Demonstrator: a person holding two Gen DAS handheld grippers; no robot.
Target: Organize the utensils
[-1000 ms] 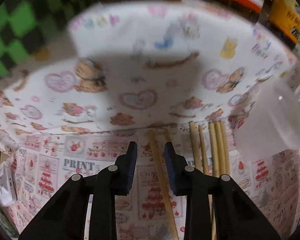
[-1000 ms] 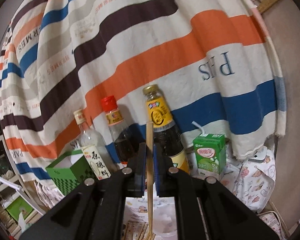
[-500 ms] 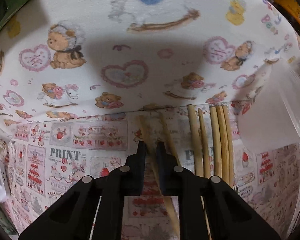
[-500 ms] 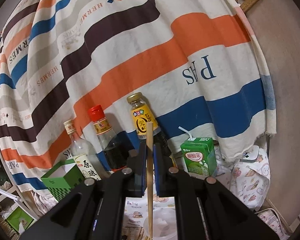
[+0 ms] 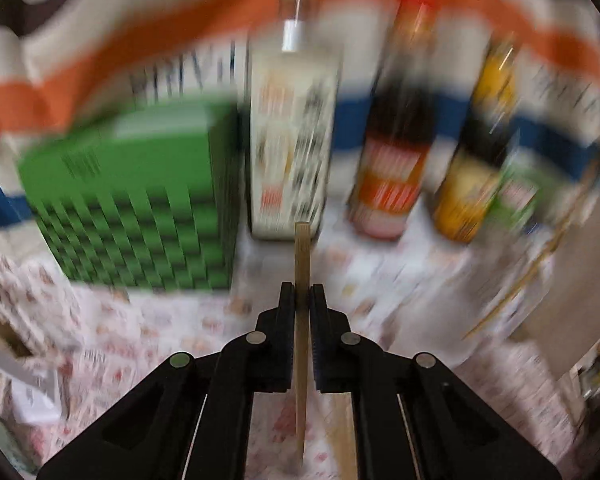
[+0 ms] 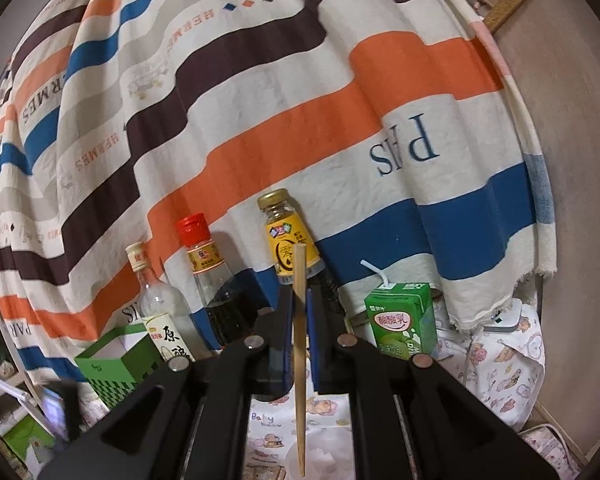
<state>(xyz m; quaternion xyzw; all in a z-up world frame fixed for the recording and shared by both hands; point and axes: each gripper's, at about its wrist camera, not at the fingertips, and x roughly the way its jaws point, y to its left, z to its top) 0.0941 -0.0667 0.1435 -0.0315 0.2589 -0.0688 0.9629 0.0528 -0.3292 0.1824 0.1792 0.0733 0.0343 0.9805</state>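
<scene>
The left gripper [image 5: 302, 300] has its jaws clenched on a chopstick [image 5: 302, 264], upright just in front of the clear bottle [image 5: 290, 136]. The right gripper [image 6: 299, 308] grasps another chopstick [image 6: 299, 344], upright before the yellow-label bottle [image 6: 286, 248], its tip above a plastic cup [image 6: 324, 456].

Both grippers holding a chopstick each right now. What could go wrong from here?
1. The left gripper pinches its chopstick near the top end, with most of it hanging below; the blurred view suggests fast motion, so it could pivot or slip.
2. The bottles and green box stand close ahead of the left gripper; a swing could knock one over.
3. The right gripper holds its chopstick above the clear cup; a tilted release might miss or tip it.
</scene>
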